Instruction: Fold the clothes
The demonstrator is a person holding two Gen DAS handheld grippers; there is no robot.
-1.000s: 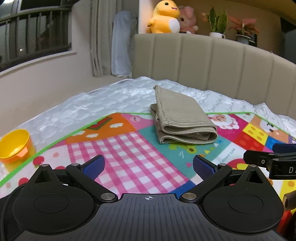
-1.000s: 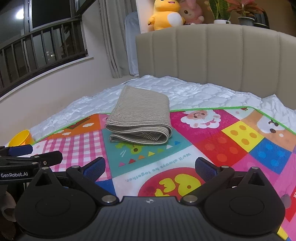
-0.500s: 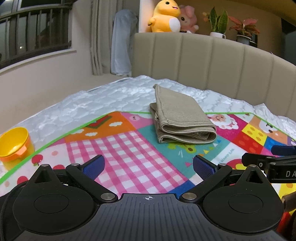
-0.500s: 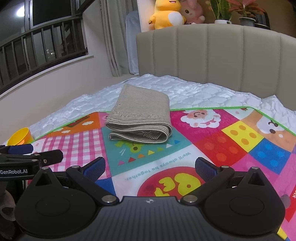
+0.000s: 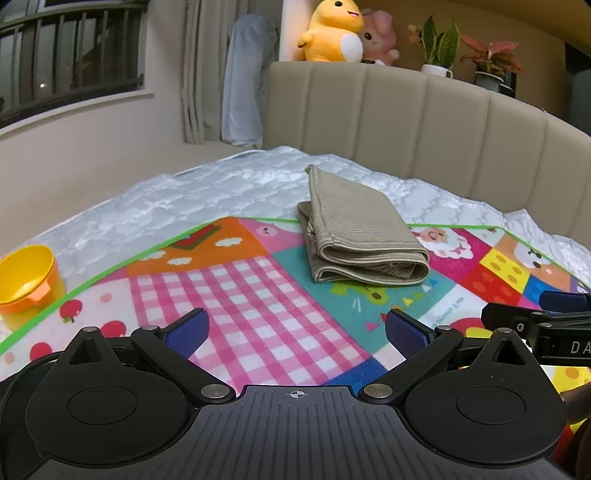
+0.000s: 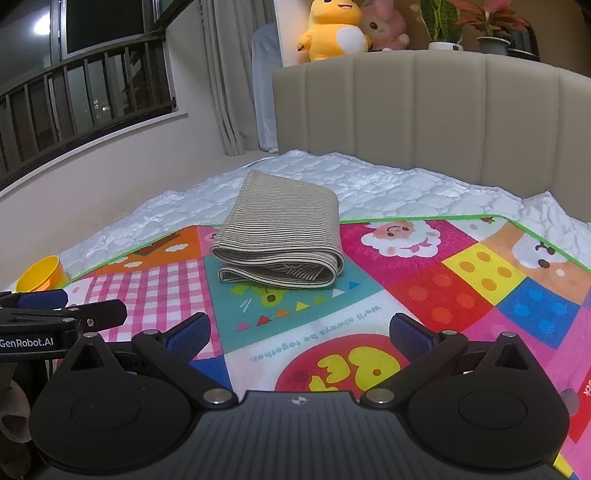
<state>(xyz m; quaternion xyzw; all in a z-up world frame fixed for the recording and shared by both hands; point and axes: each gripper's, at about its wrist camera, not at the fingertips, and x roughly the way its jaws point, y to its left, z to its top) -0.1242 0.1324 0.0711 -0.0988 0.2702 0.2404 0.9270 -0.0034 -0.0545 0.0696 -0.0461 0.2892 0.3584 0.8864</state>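
Note:
A beige striped garment [image 5: 358, 229] [image 6: 284, 236] lies folded into a thick rectangle on the far part of a colourful play mat [image 5: 258, 295] [image 6: 461, 280], its back edge over the white quilted bed cover. My left gripper [image 5: 295, 328] stands open and empty, well short of the garment. My right gripper [image 6: 299, 332] is open and empty too, also short of it. In the left wrist view the right gripper's fingers [image 5: 535, 317] show at the right edge; in the right wrist view the left gripper's fingers [image 6: 62, 310] show at the left edge.
A yellow plastic cup [image 5: 26, 280] [image 6: 40, 275] sits at the mat's left edge. A padded beige headboard [image 5: 424, 136] rises behind the bed, with plush toys [image 5: 332, 31] and potted plants [image 5: 487, 66] on the ledge above. A window with railings [image 6: 85, 99] is at left.
Both grippers have drifted slightly, so the view shifts a little. The folded garment has not moved and both grippers stay open.

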